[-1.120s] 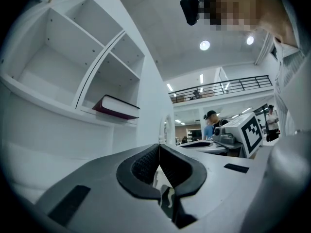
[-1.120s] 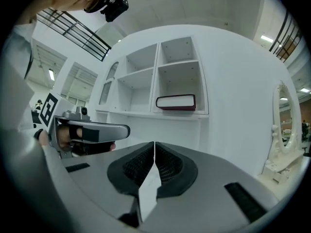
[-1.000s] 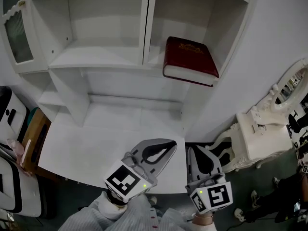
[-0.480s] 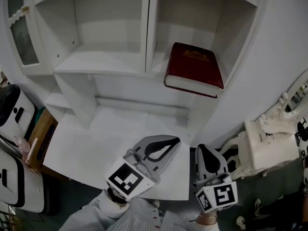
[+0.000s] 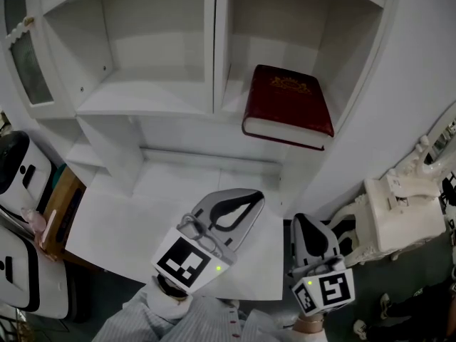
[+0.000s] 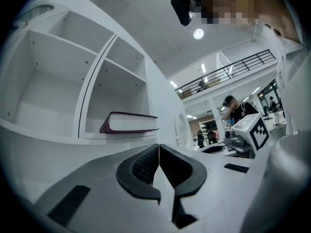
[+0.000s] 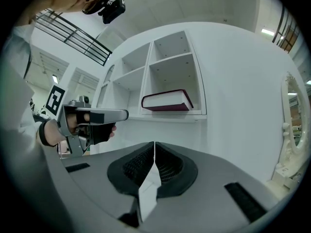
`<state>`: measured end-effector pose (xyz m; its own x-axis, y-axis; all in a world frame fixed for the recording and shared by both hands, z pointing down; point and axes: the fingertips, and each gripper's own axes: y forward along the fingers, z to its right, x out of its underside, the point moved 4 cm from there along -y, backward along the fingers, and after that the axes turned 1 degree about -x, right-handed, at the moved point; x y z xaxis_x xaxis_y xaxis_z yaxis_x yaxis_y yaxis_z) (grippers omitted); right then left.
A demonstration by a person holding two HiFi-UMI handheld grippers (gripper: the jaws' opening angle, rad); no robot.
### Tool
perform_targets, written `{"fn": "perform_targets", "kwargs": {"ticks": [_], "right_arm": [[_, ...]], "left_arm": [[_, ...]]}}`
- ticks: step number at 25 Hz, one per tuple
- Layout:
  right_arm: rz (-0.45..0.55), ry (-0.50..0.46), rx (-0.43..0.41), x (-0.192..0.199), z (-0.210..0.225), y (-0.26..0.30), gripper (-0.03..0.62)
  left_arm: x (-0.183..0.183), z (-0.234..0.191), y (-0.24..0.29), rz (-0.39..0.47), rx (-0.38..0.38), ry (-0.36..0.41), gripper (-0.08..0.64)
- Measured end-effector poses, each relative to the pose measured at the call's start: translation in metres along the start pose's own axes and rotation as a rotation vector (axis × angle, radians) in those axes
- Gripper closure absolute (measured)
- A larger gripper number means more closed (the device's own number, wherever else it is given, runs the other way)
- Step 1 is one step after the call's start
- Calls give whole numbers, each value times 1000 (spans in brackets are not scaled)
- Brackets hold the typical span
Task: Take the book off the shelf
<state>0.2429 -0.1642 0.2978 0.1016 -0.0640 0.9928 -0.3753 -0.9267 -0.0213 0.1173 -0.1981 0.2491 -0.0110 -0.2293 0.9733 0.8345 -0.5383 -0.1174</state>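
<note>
Head view shows the dark red book (image 5: 288, 105) lying flat on the shelf (image 5: 142, 95).

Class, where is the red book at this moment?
In the head view, the red book lies flat in the right compartment of the white shelf, just right of its upright divider.

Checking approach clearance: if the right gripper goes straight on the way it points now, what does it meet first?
Probably the red book, or the shelf edge just under it; nothing nearer shows, but depth is unclear.

Red book (image 7: 165, 101) beyond closed hand-held gripper (image 7: 154, 149)
</note>
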Motion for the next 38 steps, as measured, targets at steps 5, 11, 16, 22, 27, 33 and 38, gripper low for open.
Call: {"fn": "perform_targets", "kwargs": {"ticks": [5,11,16,22,27,33,38], "right_arm": [[4,-12,2,-3,1,5,575],[-3,-23,1,-2,0,11,575],[-5,-29,-1,-2,1,17,575],[0,-32,-4,-4,1,24,575],[6,-27,6,-4,5,28,575],[11,-17,14,-1,7,31,575],[17,-12,21,0,11,33,575]], "left_arm": [[-4,-15,4,-22,-44,60,549],[-7,-28,8,-51,-56,149,548],[-14,-39,12,-61,-76,226,523],[-21,-49,18,-80,-100,322,443],[-28,-59,19,-65,-144,384,390],[-33,-75,23,-68,-173,445,319],[-34,-83,32,-79,-176,517,270]]}}
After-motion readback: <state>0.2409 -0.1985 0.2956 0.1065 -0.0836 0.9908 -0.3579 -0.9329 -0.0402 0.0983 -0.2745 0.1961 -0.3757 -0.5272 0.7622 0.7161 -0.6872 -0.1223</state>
